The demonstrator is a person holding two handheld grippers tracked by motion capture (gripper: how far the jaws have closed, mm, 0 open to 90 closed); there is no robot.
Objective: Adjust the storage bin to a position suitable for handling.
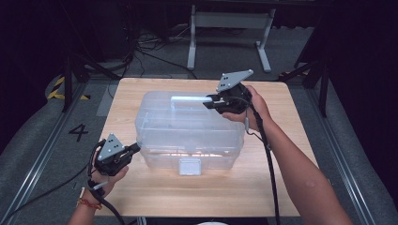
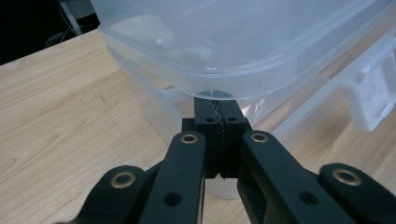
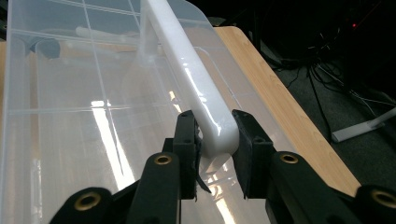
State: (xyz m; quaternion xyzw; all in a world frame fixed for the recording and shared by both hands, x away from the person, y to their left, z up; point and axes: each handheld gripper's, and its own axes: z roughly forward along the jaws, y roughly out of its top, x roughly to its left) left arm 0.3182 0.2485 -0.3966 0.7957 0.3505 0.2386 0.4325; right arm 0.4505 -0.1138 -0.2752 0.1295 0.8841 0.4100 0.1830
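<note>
Clear plastic lidded box (image 1: 187,131) sitting mid-desk (image 1: 197,192), long side toward the person, white latch (image 1: 189,166) at its 6 o'clock face. Inside, through the translucent lid (image 3: 93,93): divider lines marking compartments, plus a few pale and dark shapes near the far end, too blurred to identify. White carry handle (image 3: 196,93) running along the lid top.

Right gripper (image 3: 217,140) at the box's 2 o'clock corner, jaws clamped on the end of that handle, one either side of it. Seen from above at (image 1: 224,101), held in the right hand (image 1: 251,110).

Left gripper (image 2: 218,112) at the box's 8 o'clock corner, jaws pressed together, tips tucked just under the lid's rim. Seen from above at (image 1: 133,149), with the left hand (image 1: 105,180) near the desk's 7 o'clock edge.
</note>
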